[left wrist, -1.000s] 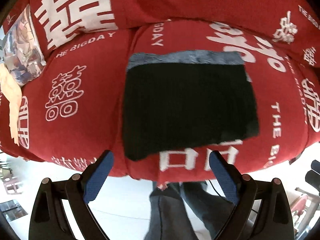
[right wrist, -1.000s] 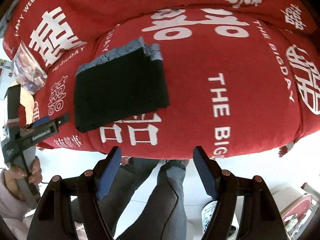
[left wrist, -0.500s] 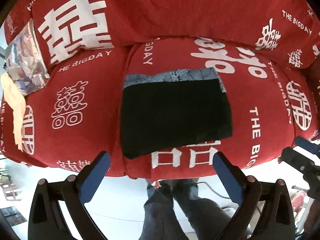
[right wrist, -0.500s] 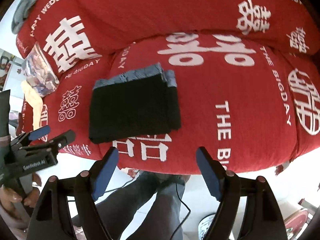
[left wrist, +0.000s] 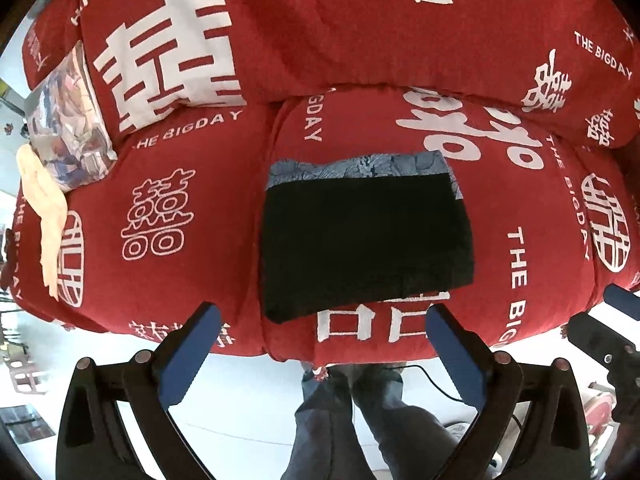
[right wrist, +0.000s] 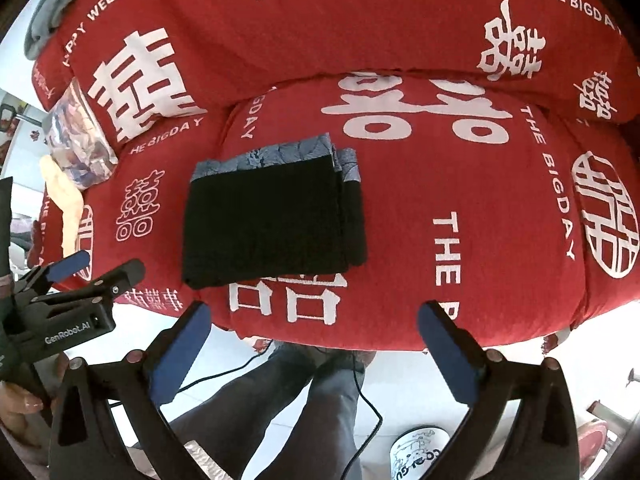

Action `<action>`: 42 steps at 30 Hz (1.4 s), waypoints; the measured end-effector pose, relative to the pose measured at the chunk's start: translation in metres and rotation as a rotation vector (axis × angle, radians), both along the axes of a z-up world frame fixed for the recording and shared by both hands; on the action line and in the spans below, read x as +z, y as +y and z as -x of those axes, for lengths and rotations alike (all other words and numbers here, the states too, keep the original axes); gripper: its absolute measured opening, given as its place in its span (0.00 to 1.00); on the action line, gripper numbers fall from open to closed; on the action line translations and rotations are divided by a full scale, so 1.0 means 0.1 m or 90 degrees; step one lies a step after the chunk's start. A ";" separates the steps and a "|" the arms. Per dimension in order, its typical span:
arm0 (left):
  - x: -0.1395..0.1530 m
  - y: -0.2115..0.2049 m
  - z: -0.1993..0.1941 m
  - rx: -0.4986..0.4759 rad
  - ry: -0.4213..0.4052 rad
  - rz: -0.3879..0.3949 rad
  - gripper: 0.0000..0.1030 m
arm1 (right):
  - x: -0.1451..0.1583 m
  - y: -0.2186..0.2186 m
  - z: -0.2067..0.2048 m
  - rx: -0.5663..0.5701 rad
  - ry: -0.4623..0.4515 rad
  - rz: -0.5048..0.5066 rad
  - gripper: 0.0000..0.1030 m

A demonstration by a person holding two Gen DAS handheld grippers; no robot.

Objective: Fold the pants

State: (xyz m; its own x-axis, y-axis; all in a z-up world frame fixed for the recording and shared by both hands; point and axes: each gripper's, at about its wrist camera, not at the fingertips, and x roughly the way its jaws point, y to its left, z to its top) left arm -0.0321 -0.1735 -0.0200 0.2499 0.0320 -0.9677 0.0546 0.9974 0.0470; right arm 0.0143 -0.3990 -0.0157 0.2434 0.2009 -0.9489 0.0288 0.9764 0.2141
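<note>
The pants (left wrist: 364, 240) lie folded into a flat black rectangle on the middle seat cushion of a red sofa (left wrist: 180, 208), with a blue-grey patterned band along the far edge. The folded pants (right wrist: 268, 224) rest free, touched by nothing. My left gripper (left wrist: 320, 316) hangs open above the seat's front edge, short of the pants, with nothing between its blue pads (left wrist: 188, 356). My right gripper (right wrist: 314, 312) hovers over the front edge too, to the right of the pants; its jaws are opening and hold nothing. The left gripper (right wrist: 72, 292) also shows at the right wrist view's left edge.
A patterned cushion (left wrist: 68, 128) and a pale yellow cloth (left wrist: 48, 216) sit at the sofa's left end. A grey cloth (right wrist: 48, 20) lies on the backrest's top left. A person's legs (right wrist: 312, 400) and a black cable (right wrist: 372, 412) are over the white floor below.
Both grippers have risen and drawn back from the sofa, so the pants look smaller and further off. The right gripper's jaws have spread wider. The pants have not moved.
</note>
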 end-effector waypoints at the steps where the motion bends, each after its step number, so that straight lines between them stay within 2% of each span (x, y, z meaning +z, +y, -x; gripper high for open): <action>1: 0.01 -0.02 0.00 -0.003 -0.001 -0.004 1.00 | 0.01 0.00 -0.01 -0.002 0.001 0.001 1.00; 7: -0.07 -0.13 0.07 -0.019 0.013 -0.026 1.00 | -0.06 0.02 0.02 -0.021 0.019 0.030 1.00; 12: -0.14 -0.09 0.10 -0.006 0.031 -0.032 1.00 | -0.14 0.08 0.03 -0.004 0.039 0.049 1.00; 22: -0.04 -0.08 0.08 -0.001 0.000 -0.043 1.00 | -0.05 0.14 -0.04 0.018 0.029 0.070 1.00; 27: -0.03 -0.04 0.07 0.007 -0.003 -0.046 1.00 | 0.00 0.19 -0.06 0.031 0.010 0.086 1.00; 33: -0.05 0.01 0.10 0.019 -0.002 -0.057 1.00 | -0.04 0.24 -0.10 0.035 0.022 0.086 1.00; 42: -0.03 0.07 0.09 0.027 -0.007 -0.041 1.00 | -0.05 0.26 -0.12 0.032 0.021 0.090 1.00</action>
